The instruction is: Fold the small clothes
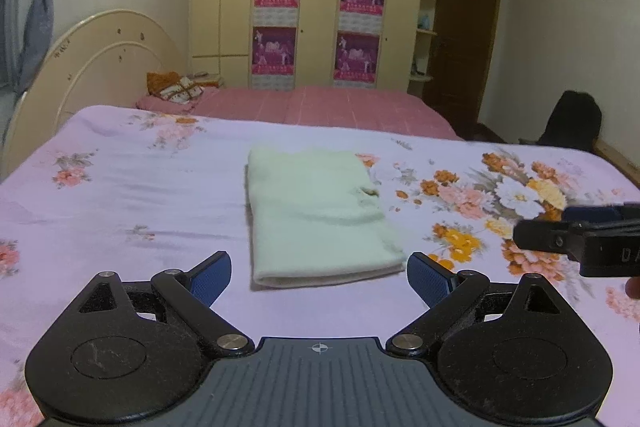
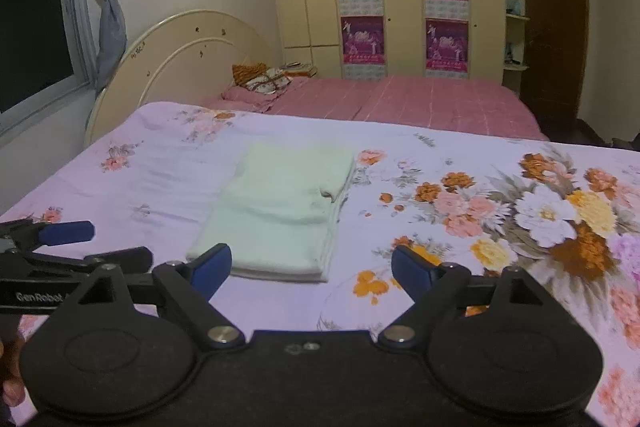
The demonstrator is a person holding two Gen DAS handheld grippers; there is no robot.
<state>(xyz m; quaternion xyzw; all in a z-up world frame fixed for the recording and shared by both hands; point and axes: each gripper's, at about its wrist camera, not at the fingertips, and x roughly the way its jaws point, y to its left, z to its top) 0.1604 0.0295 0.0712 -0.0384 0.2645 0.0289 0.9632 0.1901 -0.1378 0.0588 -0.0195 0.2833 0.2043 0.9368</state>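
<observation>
**Folded green garment on the floral bed**

The pale green garment (image 1: 316, 215) lies folded in a neat rectangle on the floral bedsheet (image 1: 140, 195), near its middle. The left gripper (image 1: 319, 277) hovers just before the garment's near edge, fingers spread wide and holding nothing. The right gripper (image 2: 311, 269) is likewise wide apart and empty, beside the left one.

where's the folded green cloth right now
The folded green cloth lies flat on the floral bedsheet, centred just ahead of both open grippers, left of the big flower print.
</observation>
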